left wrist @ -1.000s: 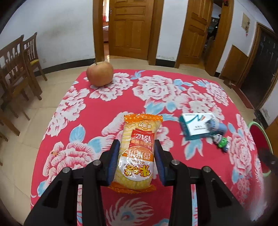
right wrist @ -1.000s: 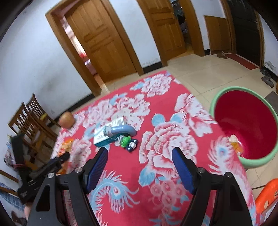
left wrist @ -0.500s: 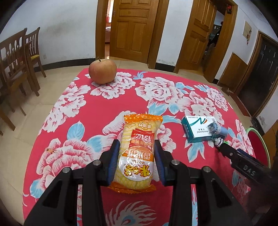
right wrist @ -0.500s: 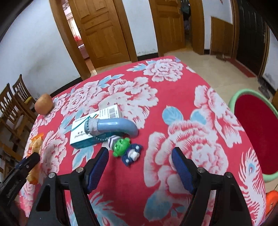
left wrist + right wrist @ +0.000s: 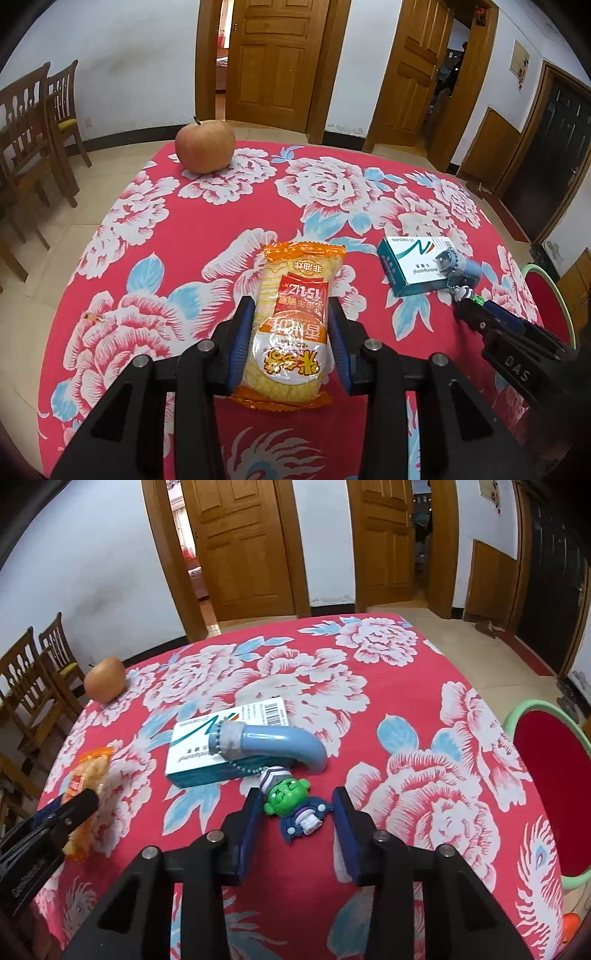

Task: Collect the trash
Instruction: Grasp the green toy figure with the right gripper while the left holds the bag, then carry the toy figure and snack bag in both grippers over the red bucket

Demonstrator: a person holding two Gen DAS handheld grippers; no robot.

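Observation:
A yellow and orange snack packet (image 5: 291,317) lies on the red flowered tablecloth (image 5: 207,229), and my left gripper (image 5: 291,306) is shut on its sides. The same packet (image 5: 88,775) shows at the left of the right wrist view. My right gripper (image 5: 297,795) is low over the cloth with its jaws closing around a small green-headed toy figure (image 5: 295,808). The toy lies between the pads with a thin gap on each side. Its bead chain runs to a blue bent tube (image 5: 280,738) resting on a teal and white medicine box (image 5: 207,753).
An apple (image 5: 205,146) sits at the far left of the table. A red bin with a green rim (image 5: 517,716) stands on the floor past the table's right edge. Wooden chairs (image 5: 33,122) stand to the left, and wooden doors line the back wall.
My right gripper has come down towards the toy figure and its jaws have narrowed around it. It has entered the left wrist view from the right. My left gripper keeps hold of the packet.

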